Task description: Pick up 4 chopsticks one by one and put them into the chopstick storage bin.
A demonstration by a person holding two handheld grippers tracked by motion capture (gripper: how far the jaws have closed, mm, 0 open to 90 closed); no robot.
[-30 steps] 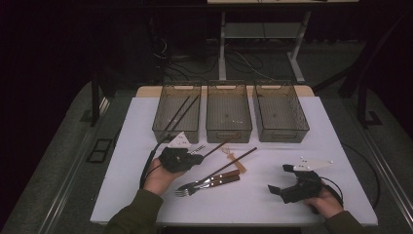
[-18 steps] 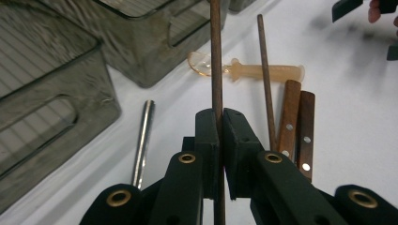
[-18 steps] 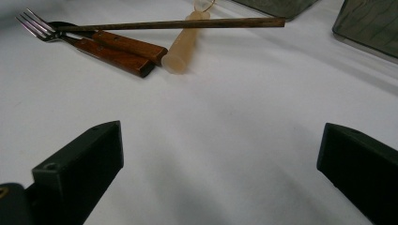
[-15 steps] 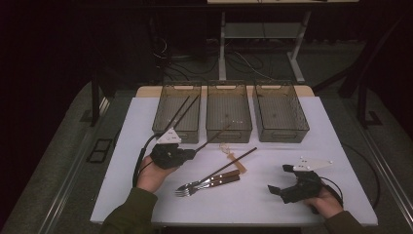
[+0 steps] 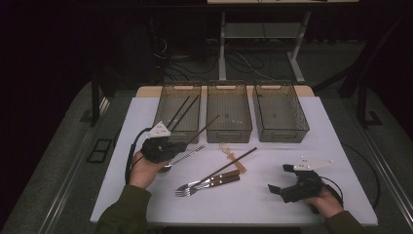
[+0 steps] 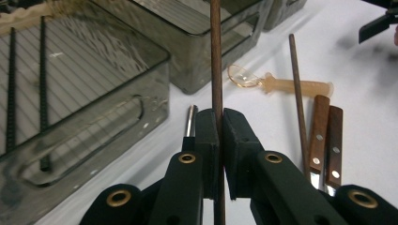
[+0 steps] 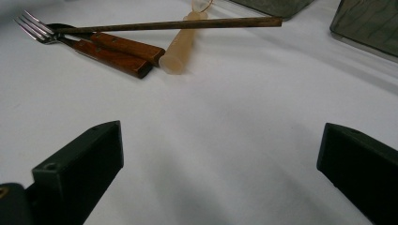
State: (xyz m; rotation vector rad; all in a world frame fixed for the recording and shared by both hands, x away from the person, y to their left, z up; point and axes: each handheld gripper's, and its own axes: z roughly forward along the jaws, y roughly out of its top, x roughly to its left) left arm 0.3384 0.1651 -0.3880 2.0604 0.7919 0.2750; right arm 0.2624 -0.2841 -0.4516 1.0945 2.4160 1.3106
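My left gripper point(image 5: 174, 145) point(image 6: 220, 122) is shut on a brown chopstick point(image 5: 202, 129) point(image 6: 217, 70) held off the table. The stick slants up toward the front of the left bin point(image 5: 165, 109) point(image 6: 94, 108) and the middle bin point(image 5: 229, 131). Two dark chopsticks point(image 5: 181, 111) point(image 6: 43, 70) lie in the left bin. A second brown chopstick point(image 5: 234, 163) point(image 7: 164, 26) rests across two wooden-handled forks point(image 5: 209, 183) point(image 7: 112, 51). My right gripper point(image 5: 278, 178) point(image 7: 220, 164) stands open on the white table at the right, nothing between its jaws.
A metal spoon point(image 5: 187, 155) lies just right of the left hand. A translucent plastic spoon point(image 5: 230, 152) point(image 6: 281, 84) lies in front of the middle bin. A third bin point(image 5: 280, 114) stands at the right. The white table top point(image 5: 292, 151) ends near both hands.
The left gripper has carried the chopstick up off the table and to the left, toward the left bin. The right gripper has stayed put.
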